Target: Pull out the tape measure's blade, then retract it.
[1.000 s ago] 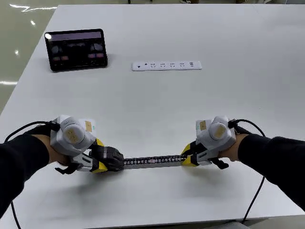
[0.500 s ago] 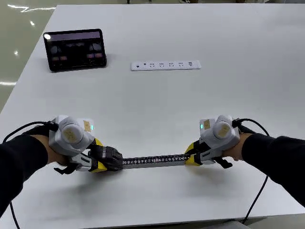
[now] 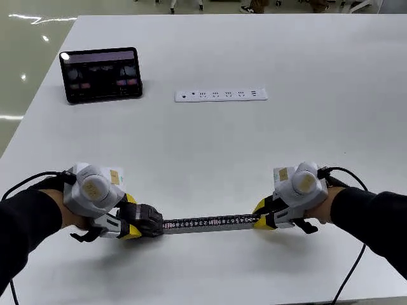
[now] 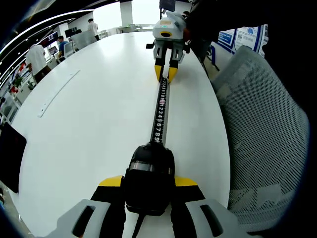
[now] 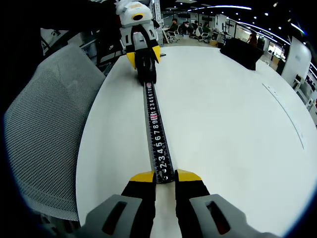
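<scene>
While the left gripper (image 3: pixel 133 217) sits at the lower left of the head view with its jaws closed in tight on the black tape measure case (image 3: pixel 147 220), the right gripper (image 3: pixel 259 215) at the lower right has its yellow-tipped jaws pinched almost together on the free end of the blade (image 3: pixel 210 222). Between them the blade is drawn out in a straight, nearly level line across the lower middle of the frame, numbers facing up, on or just above the white table (image 3: pixel 210 159); which of the two cannot be told. Seen from the left gripper view, the case sits at the bottom centre between the jaws, and the blade runs from it up to the other gripper at the top centre. Seen from the right gripper view, the blade's end lies between the jaw tips at the bottom centre, its numbers climbing toward the case in the upper left. A dark tablet (image 3: pixel 102 73) stands propped at the upper left of the head view, and a white power strip (image 3: pixel 221 94) lies flat to its right, both well apart from the grippers. A grey mesh chair back (image 4: pixel 262 124) shows at the right of the left gripper view.
</scene>
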Tool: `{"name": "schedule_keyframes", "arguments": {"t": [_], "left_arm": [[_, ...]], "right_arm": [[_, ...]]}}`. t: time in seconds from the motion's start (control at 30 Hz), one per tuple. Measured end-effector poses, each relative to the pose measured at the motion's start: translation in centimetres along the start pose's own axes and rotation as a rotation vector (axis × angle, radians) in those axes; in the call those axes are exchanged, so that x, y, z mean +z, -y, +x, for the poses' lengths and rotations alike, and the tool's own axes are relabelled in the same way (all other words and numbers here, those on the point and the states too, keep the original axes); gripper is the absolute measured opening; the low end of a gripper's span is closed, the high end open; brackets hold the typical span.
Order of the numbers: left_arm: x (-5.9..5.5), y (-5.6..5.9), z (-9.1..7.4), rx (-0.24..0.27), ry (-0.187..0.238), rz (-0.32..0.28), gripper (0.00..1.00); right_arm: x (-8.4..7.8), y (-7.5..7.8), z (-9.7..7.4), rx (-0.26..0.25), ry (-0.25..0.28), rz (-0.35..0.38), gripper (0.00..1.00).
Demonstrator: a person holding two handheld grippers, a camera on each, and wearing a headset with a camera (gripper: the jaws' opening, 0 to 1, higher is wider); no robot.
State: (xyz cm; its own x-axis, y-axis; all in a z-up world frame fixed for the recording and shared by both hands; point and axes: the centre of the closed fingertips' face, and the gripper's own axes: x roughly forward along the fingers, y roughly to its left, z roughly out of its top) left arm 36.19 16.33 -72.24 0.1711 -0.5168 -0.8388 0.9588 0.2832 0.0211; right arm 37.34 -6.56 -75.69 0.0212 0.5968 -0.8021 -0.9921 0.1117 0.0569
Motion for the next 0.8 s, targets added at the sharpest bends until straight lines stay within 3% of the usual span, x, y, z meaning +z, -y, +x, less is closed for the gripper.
{"name": "schedule_keyframes", "arguments": {"t": [0.8], "left_arm": [[0.1,-0.1,0.0,0.0,-0.002,-0.011,0.31]], "right_arm": [[-1.4,0.4,-1.0,-0.001,-0.001,0.017,0.09]]}}
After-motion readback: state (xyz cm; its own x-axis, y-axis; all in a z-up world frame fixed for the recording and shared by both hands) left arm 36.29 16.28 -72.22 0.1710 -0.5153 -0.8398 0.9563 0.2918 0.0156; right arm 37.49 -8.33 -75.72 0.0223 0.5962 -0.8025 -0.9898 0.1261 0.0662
